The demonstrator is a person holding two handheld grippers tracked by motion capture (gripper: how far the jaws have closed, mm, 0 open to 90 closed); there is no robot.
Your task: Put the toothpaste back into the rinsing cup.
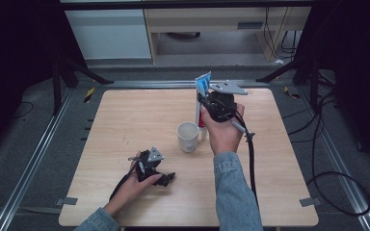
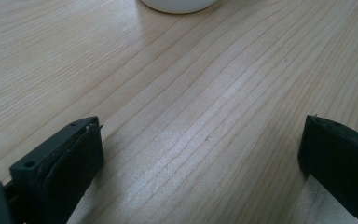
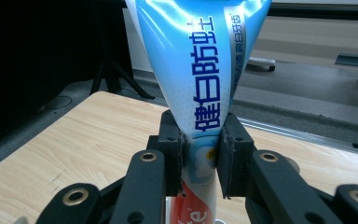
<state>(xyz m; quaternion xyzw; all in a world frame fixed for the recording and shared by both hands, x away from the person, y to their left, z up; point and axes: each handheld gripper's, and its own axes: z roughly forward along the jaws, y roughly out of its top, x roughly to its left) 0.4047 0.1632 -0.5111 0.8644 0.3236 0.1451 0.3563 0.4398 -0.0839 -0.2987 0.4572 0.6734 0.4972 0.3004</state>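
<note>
Pinching the tube [image 3: 200, 93] upright above the bench [image 1: 125, 115] beside the cup [image 1: 188, 136], the right fingers [image 3: 171, 154] are clamped, the left gripper [image 2: 200, 154] is spread idle, and placement is judged pending.

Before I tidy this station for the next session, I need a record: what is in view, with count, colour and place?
toothpaste tube: one, blue and white with a red lower part, upright in the right gripper, just behind the cup.
cup: one, white, upright near the table's middle.
table: one, light wood, under everything.
cabinet: one, white, on the floor behind the table.
left gripper: one, black, fingers wide apart, low over bare wood at the near left.
right gripper: one, black, fingers clamped on the tube.
sleeves: two, blue denim, at the near edge.
</note>
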